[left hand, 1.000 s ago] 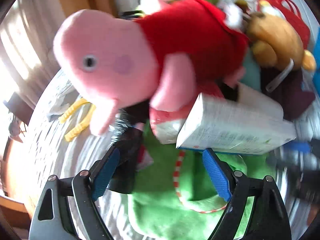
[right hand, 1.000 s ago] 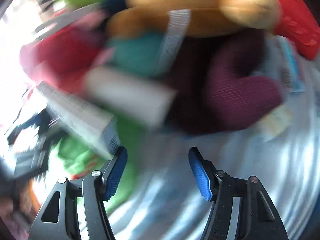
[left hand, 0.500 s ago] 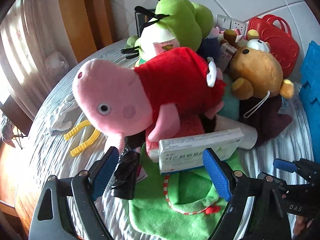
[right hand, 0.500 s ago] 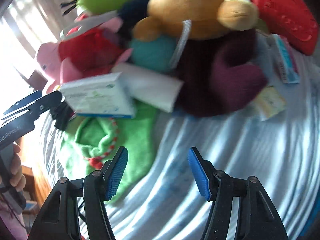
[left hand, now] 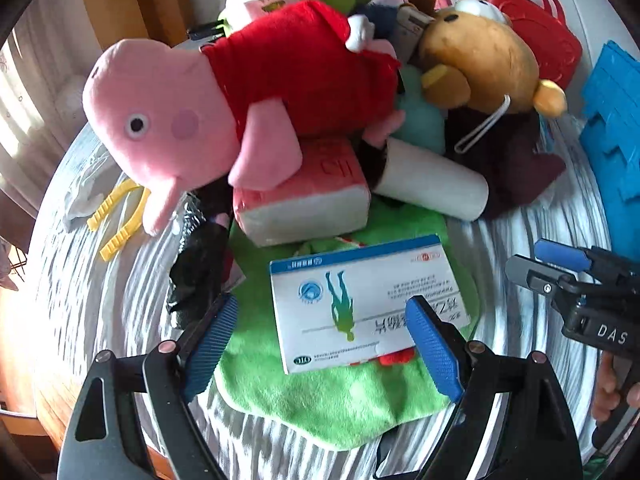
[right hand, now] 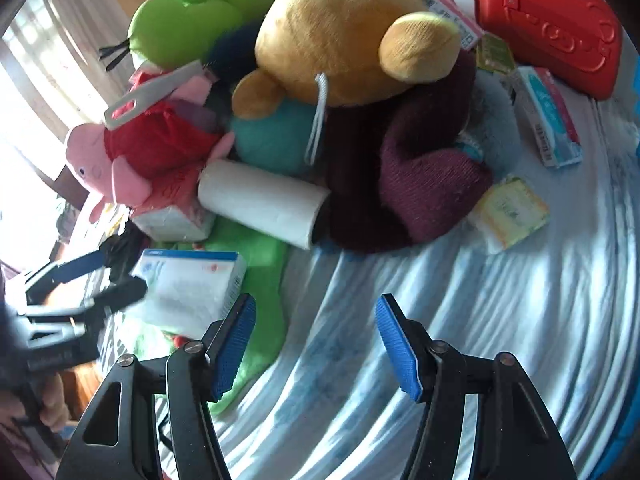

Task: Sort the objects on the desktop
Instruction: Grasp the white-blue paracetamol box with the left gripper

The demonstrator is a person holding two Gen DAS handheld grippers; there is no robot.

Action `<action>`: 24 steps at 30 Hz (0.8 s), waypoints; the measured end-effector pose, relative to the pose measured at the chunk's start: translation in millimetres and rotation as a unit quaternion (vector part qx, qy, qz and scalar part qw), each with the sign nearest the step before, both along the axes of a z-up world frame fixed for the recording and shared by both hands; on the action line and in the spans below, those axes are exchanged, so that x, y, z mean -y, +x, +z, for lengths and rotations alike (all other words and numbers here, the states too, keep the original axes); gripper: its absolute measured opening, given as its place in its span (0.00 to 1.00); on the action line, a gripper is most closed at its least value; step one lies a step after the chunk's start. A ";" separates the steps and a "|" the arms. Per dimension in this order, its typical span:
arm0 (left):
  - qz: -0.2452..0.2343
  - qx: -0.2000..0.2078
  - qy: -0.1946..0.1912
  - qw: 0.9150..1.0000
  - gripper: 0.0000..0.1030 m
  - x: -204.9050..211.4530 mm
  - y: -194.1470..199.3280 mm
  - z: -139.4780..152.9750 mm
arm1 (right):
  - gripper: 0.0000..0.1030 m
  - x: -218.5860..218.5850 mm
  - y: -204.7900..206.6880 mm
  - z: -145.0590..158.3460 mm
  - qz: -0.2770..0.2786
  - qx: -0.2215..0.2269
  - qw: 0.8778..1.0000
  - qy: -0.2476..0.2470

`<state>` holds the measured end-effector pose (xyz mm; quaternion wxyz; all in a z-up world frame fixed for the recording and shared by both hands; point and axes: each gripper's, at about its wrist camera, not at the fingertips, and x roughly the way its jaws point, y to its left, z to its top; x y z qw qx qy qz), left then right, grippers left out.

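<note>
Left wrist view, medicine box (left hand: 360,300) between spread left claw (left hand: 320,344), unpinched, on green cloth (left hand: 340,400).

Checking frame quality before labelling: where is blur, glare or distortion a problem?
Left wrist view: sharp on the medicine box, the table edges smeared and bent by the fisheye. Right wrist view: window glare washes out the left side, the brown bear slightly soft.

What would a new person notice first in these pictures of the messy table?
The pink pig plush in a red dress lies across the top of the pile, with a brown bear plush to its right. In front, a white and blue medicine box rests on a green cloth, just ahead of the open left claw.
</note>
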<state>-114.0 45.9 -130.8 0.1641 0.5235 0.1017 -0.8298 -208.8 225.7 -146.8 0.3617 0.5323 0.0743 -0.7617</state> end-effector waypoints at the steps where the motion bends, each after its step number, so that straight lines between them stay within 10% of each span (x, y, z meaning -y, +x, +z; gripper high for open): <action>1: -0.006 0.001 -0.003 1.000 0.84 -2.9 6.2 -1.2 | 0.62 3.5 2.5 -5.3 0.002 0.003 1.000 0.003; 12: -0.073 0.001 -0.043 0.996 0.84 19.9 -22.2 -6.6 | 0.62 13.5 59.1 -39.9 0.008 0.044 0.999 0.018; 16: -0.123 0.014 0.002 0.992 0.84 32.4 -36.7 -21.2 | 0.62 35.5 69.5 -46.3 -0.021 0.034 0.999 0.023; 19: -0.194 0.020 0.056 0.979 0.84 32.8 -35.5 -23.9 | 0.62 47.8 60.7 -47.6 -0.092 0.009 0.995 0.033; 24: -0.310 0.021 0.038 0.950 0.84 20.5 -35.3 -25.3 | 0.62 39.1 53.5 -39.1 -0.191 -0.011 0.981 0.031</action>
